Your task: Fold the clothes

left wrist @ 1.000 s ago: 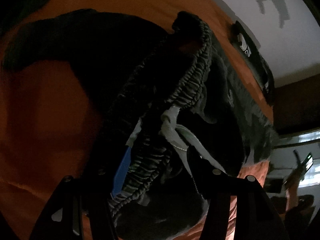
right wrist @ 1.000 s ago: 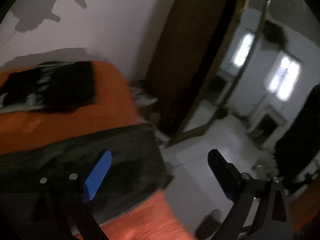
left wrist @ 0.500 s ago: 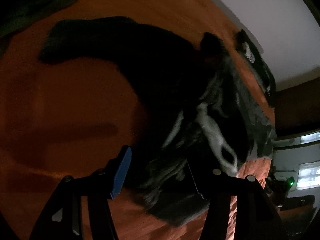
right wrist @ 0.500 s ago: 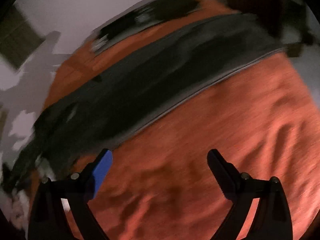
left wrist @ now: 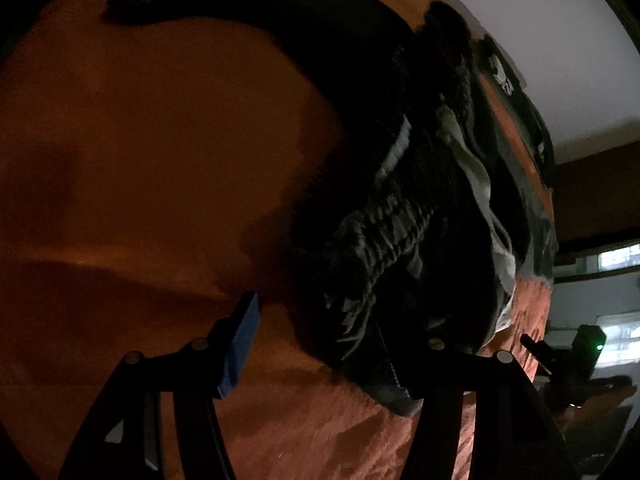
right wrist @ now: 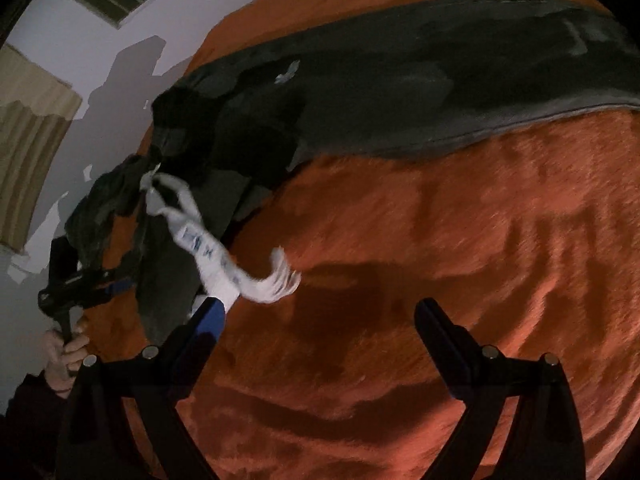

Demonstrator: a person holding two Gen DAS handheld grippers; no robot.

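Item: dark trousers with a ribbed elastic waistband and a white drawstring, lying crumpled on the bed. Surface: orange fleece blanket. Room: dim, white wall, curtain. Drawstring print unreadable. Left claw: spread, waistband edge between its fingers. Right claw: spread, empty, above the blanket.

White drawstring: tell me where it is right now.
In the right wrist view, the white drawstring trails from the dark trousers onto the orange bedcover, at left.
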